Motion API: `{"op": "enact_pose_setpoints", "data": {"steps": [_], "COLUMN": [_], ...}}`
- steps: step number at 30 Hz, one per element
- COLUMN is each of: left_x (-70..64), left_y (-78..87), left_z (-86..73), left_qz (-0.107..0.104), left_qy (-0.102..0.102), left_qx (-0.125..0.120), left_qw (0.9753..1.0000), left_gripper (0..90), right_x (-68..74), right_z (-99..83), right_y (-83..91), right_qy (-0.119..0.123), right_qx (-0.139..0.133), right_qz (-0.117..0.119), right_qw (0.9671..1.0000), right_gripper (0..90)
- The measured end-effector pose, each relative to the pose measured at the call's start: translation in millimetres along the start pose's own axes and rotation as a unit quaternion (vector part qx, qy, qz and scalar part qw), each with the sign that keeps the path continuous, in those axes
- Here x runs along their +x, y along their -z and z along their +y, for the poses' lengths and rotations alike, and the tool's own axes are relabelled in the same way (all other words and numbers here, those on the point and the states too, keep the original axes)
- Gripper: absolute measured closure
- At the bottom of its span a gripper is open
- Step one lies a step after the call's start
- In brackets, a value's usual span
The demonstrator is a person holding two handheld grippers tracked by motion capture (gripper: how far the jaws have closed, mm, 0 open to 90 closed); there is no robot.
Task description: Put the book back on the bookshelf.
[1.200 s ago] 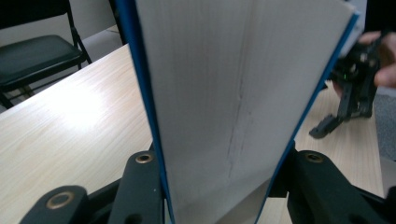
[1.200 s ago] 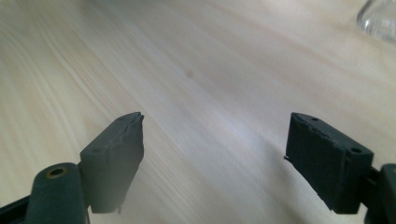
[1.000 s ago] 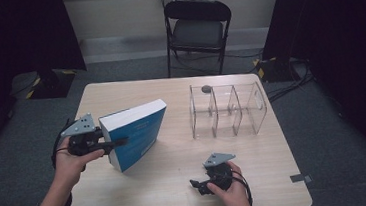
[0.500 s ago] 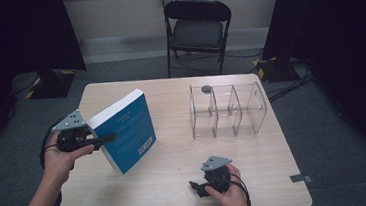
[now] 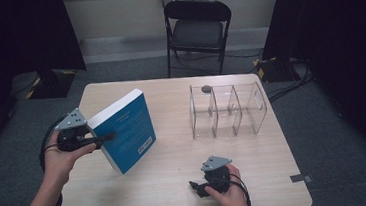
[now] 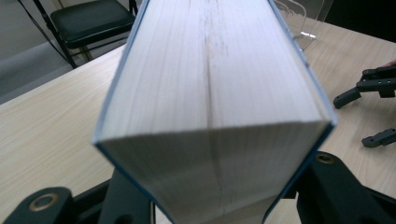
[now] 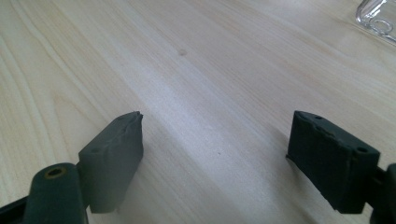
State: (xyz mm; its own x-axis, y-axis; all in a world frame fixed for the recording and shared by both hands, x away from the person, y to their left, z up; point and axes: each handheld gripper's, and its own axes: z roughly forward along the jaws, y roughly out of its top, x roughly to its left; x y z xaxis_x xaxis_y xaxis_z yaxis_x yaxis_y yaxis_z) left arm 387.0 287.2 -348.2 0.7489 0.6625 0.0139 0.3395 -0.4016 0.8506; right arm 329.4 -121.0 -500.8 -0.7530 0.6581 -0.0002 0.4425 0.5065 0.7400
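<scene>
The book [image 5: 125, 130] stands tilted on the left half of the surface [image 5: 179, 193], with its blue cover facing the person and its lower corner on or just above the wood; contact cannot be confirmed. Its white page edges face up and to the left. In the left gripper view the page block [image 6: 210, 93] lies between the two jaws, one against each cover.

The left gripper [image 5: 101, 138] is closed on the book at its left edge, jaws set to the thickness of the book. The left hand [image 5: 62, 156] holds the gripper body, which sits off the left edge of the surface. A grey plate [image 5: 71, 120] tops the gripper, and a cable [image 5: 43, 160] loops beside the wrist.

The right gripper [image 5: 196, 188] rests low at the near edge of the surface, well apart from the book, with the right hand [image 5: 231, 191] behind it. In the right gripper view its jaws stand wide apart with bare wood between them; they hold nothing.

A clear rack [image 5: 227, 110] with upright dividers stands on the right half of the surface, well apart from the book. A small dark round object [image 5: 206, 88] lies at its far left corner. A folding chair [image 5: 195, 29] stands on the floor beyond the surface.
</scene>
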Motion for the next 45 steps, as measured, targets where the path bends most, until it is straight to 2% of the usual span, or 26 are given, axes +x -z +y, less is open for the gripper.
{"op": "enact_pose_setpoints", "data": {"steps": [4, 9, 14, 24, 35, 36, 40, 45], "left_x": [-2.9, -5.6, -4.2, -2.4, -4.9, -4.3, -4.2, -5.0], "left_y": [-0.1, 0.1, 2.0, 1.1, -10.5, -11.5, -13.2, -13.0], "left_z": [5.2, 13.6, 19.9, 28.5, 31.4, 31.5, 31.4, 32.2], "left_qz": [-0.002, 0.009, 0.007, 0.008, 0.003, 0.003, 0.006, 0.004], "left_qy": [-0.003, -0.001, 0.004, 0.019, 0.012, 0.007, 0.025, 0.024], "left_qx": [0.019, 0.043, 0.040, 0.067, 0.094, 0.100, 0.099, 0.101], "left_qw": [0.9998, 0.9990, 0.9992, 0.9975, 0.9955, 0.9950, 0.9948, 0.9945], "left_gripper": [54.2, 50.9, 50.2, 50.1, 48.8, 48.8, 49.3, 51.5], "right_x": [0.0, 0.0, 0.0, -0.1, 0.0, 0.0, -0.1, -0.1], "right_z": [0.0, 0.0, 0.0, 0.0, 0.0, 0.0, 0.0, 0.0], "right_y": [0.0, 0.0, 0.0, 0.0, 0.0, 0.0, 0.0, 0.0], "right_qy": [0.000, 0.000, 0.000, 0.001, 0.000, 0.000, 0.001, 0.001], "right_qx": [0.000, 0.000, 0.000, 0.000, 0.000, 0.000, 0.000, 0.000], "right_qz": [0.000, 0.000, 0.000, 0.000, 0.000, 0.000, 0.000, 0.000], "right_qw": [1.0000, 1.0000, 1.0000, 1.0000, 1.0000, 1.0000, 1.0000, 1.0000], "right_gripper": [17.4, 17.4, 17.4, 17.4, 17.4, 17.4, 17.4, 17.4]}}
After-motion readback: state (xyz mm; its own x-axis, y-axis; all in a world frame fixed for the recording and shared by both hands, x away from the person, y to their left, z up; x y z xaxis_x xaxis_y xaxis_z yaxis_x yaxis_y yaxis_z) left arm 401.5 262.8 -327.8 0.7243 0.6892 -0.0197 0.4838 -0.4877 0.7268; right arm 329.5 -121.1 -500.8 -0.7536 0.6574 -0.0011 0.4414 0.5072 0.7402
